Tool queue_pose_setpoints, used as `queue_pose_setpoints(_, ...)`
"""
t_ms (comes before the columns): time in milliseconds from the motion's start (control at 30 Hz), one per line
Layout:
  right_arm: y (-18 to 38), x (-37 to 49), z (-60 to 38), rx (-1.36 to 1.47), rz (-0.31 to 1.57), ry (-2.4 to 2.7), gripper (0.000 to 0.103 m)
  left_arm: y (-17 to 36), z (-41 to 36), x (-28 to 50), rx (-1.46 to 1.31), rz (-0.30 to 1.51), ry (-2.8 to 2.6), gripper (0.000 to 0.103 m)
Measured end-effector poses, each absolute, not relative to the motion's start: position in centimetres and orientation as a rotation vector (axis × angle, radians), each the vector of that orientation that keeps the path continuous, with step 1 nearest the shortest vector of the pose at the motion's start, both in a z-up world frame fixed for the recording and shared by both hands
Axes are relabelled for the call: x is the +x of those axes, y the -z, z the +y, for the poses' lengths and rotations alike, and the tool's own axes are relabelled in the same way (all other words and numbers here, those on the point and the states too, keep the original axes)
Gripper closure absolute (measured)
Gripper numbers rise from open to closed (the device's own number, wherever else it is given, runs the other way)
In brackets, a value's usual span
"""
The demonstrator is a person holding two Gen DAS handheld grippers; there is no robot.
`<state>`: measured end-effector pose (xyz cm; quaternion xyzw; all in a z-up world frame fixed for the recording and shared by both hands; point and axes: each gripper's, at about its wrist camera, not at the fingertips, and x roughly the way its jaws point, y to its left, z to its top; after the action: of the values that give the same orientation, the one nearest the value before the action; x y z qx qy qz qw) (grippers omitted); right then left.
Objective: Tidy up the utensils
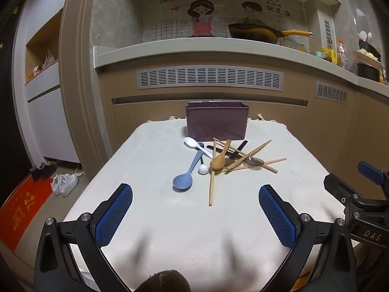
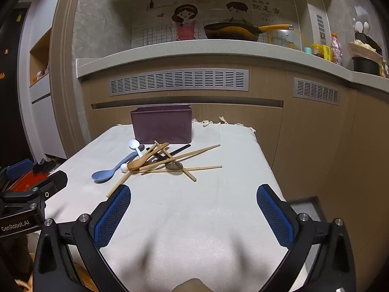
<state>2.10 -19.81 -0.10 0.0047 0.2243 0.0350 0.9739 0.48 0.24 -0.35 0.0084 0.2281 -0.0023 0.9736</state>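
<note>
A heap of utensils lies mid-table on the white cloth [image 1: 150, 214]: a blue spoon [image 1: 185, 177], a white spoon [image 1: 194, 144], a wooden spoon [image 1: 220, 159], several wooden chopsticks [image 1: 212, 185] and dark spoons. Behind them stands a purple divided holder [image 1: 217, 121]. My left gripper [image 1: 195, 192] is open, hovering short of the heap with nothing between its fingers. In the right wrist view the same heap sits left of centre, with the wooden spoon [image 2: 145, 158], blue spoon [image 2: 107, 174] and holder [image 2: 161, 124]. My right gripper [image 2: 193, 192] is open and empty too.
Kitchen cabinets and a counter with a wok [image 1: 255, 32] rise just behind the table. The right gripper's body [image 1: 359, 199] shows at the right edge of the left view. Shoes [image 1: 64, 183] and a red mat [image 1: 22, 213] lie on the floor to the left.
</note>
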Motion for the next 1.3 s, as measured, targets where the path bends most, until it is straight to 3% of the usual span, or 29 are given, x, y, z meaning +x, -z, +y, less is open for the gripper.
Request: queue_pose_setpoints(1300,0.3,2.7,-20.1,0.027,0.488,-0.086,0.0,0.6,0.2,0.5,0.012,0.477,0.016,0.0)
